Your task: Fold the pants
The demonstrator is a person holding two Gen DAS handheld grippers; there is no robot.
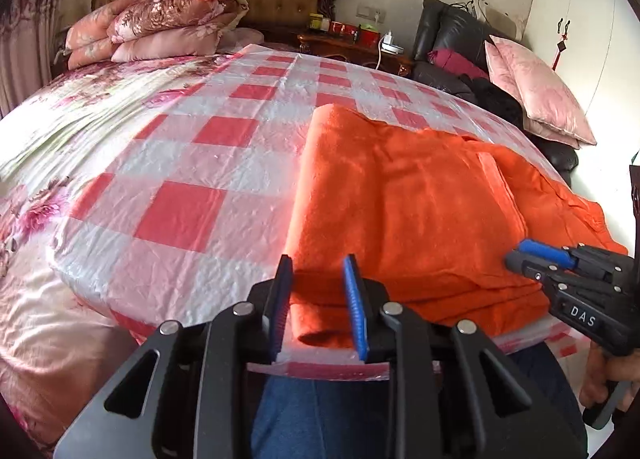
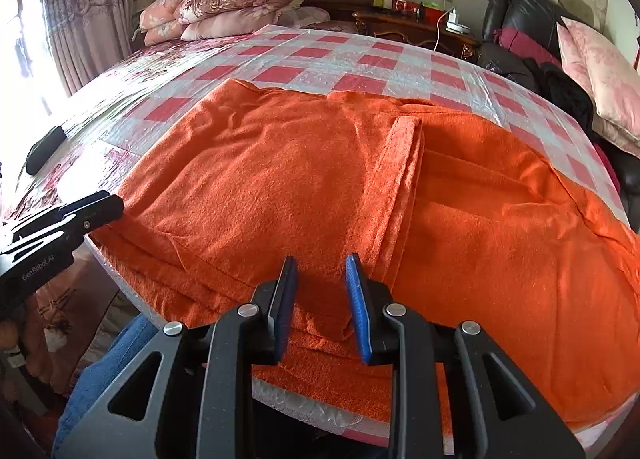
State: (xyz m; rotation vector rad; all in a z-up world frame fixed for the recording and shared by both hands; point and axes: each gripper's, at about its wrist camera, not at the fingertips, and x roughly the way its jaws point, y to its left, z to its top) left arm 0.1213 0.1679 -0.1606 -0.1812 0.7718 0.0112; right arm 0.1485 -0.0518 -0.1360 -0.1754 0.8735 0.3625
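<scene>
Orange fleece pants (image 1: 400, 195) lie partly folded on the checked plastic sheet (image 1: 192, 163) on the bed, near its front edge; they also fill the right wrist view (image 2: 304, 179). A folded layer with a hem edge (image 2: 404, 163) lies over the middle. My left gripper (image 1: 318, 299) is open, its jaws on either side of the pants' front left corner fold. My right gripper (image 2: 322, 299) is open just over the front edge of the pants near the middle. The right gripper also shows in the left wrist view (image 1: 532, 255), and the left gripper's fingers show in the right wrist view (image 2: 92, 215).
The bed has a floral cover (image 1: 60, 131) and a stack of folded quilts (image 1: 160, 27) by the headboard. A nightstand (image 1: 352, 47), a dark sofa with pink pillows (image 1: 536, 99) stand to the right. A dark object (image 2: 46, 149) lies on the bed's left side.
</scene>
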